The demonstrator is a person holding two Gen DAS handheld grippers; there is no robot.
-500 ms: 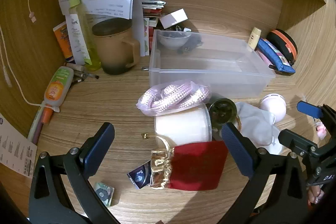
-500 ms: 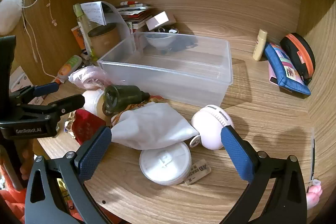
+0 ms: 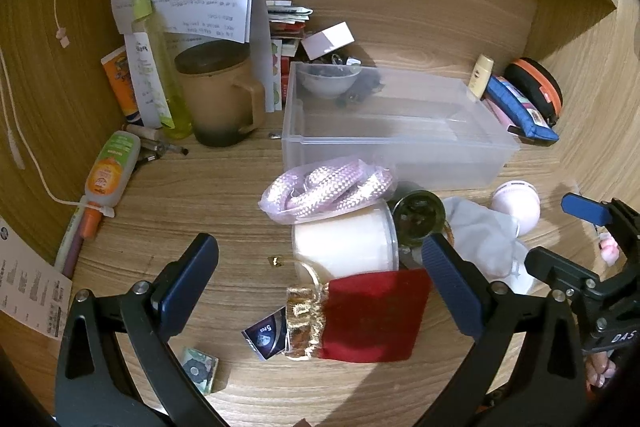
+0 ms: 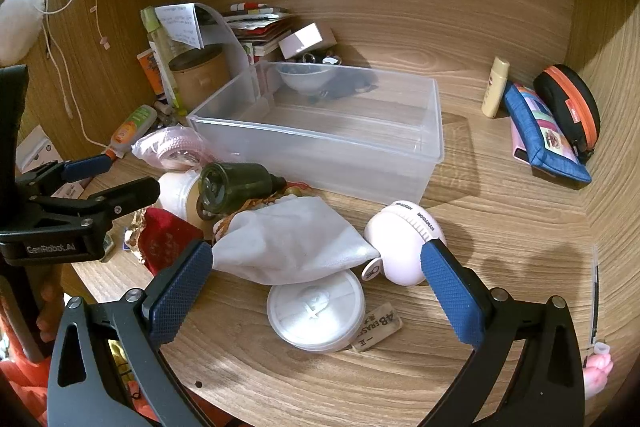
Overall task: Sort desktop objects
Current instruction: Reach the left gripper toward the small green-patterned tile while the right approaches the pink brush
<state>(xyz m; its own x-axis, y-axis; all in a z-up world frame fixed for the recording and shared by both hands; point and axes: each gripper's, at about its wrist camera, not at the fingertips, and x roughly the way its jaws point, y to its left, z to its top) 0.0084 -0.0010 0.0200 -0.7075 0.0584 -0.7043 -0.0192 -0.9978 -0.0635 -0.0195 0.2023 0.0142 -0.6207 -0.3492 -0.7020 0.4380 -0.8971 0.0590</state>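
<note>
Hovering over a cluttered wooden desk, we hold both grippers wide apart with nothing between the jaws. Our left gripper (image 3: 320, 291) frames the red pouch (image 3: 372, 319), which lies flat just ahead with its long axis running left to right, gold neck to the left. Our right gripper (image 4: 316, 287) frames the white round lid (image 4: 316, 315) and the white cloth bag (image 4: 296, 247). The clear bin (image 3: 400, 151) sits farther back, between both. We judge the left hand nearer the pouch.

Warm, dim indoor light; sharp focus, strong fisheye bending at dark edges; soft shadows fall beyond the fingers.
</note>
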